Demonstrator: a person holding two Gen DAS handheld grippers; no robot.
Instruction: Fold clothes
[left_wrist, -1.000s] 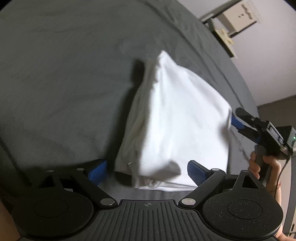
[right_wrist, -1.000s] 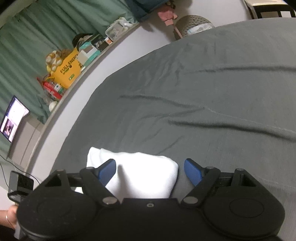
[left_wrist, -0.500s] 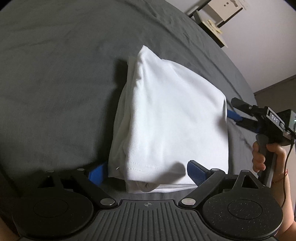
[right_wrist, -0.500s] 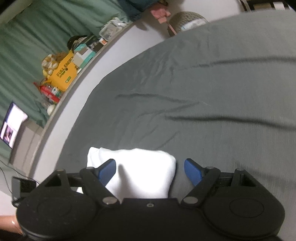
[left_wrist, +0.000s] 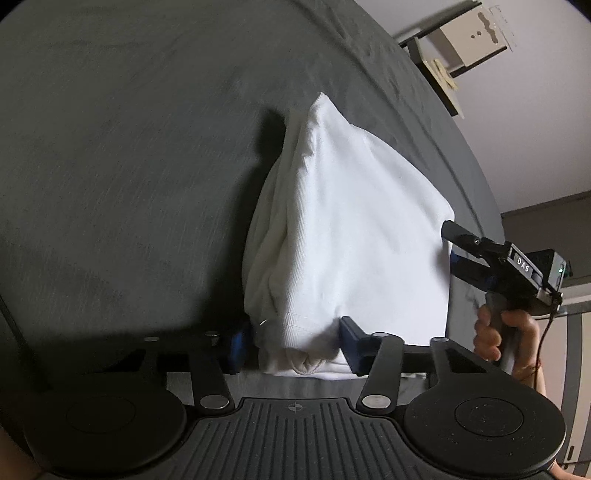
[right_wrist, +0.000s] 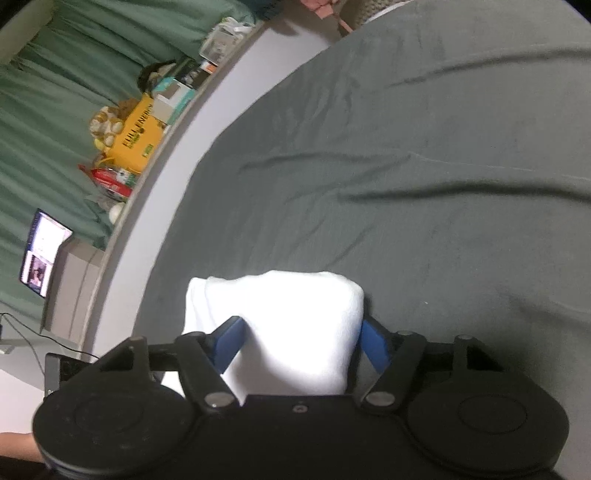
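A folded white garment (left_wrist: 351, 236) lies on the dark grey bed sheet (left_wrist: 129, 166). My left gripper (left_wrist: 291, 345) is shut on its near end, the blue pads pressing the bunched cloth from both sides. My right gripper (right_wrist: 301, 343) is shut on the garment's other side (right_wrist: 291, 321); the white cloth fills the gap between its blue pads. In the left wrist view the right gripper (left_wrist: 452, 247) shows at the garment's right edge, held by a hand (left_wrist: 506, 332).
The grey sheet (right_wrist: 406, 184) has long creases. Beyond the bed's left edge are a ledge with a yellow box (right_wrist: 138, 136) and clutter, green curtains (right_wrist: 55, 92) and a lit screen (right_wrist: 40, 251). A white shelf unit (left_wrist: 472, 37) stands past the far corner.
Both grippers have closed from wide open onto the garment. The garment's near end is now bunched between the left pads.
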